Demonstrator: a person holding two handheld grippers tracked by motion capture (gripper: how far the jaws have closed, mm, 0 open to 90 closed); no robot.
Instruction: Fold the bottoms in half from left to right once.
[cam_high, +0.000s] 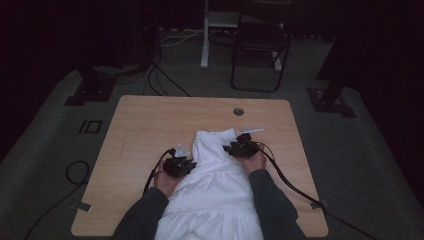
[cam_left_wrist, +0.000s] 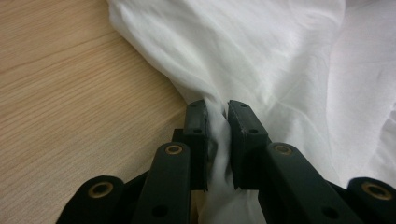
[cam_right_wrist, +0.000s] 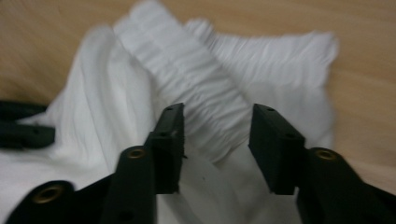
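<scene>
The white garment (cam_high: 212, 185) lies lengthwise down the middle of the table (cam_high: 145, 125), its gathered waistband (cam_right_wrist: 201, 88) at the far end and its wide hem hanging over the near edge by the person. Judging by that, the work is only begun: the cloth is roughly spread but rumpled, and no fold shows yet.

The left gripper (cam_left_wrist: 216, 109) has its jaws closed on a bunched bit of the garment's side edge, with bare wood just to its left. The right gripper (cam_right_wrist: 215, 130) stands open, jaws apart on either side of the ruffled waistband ahead of it, gripping nothing.

Beyond and outward of both grippers there is plenty of free tabletop; a small pale object (cam_high: 252, 130) lies just past the right gripper.
</scene>
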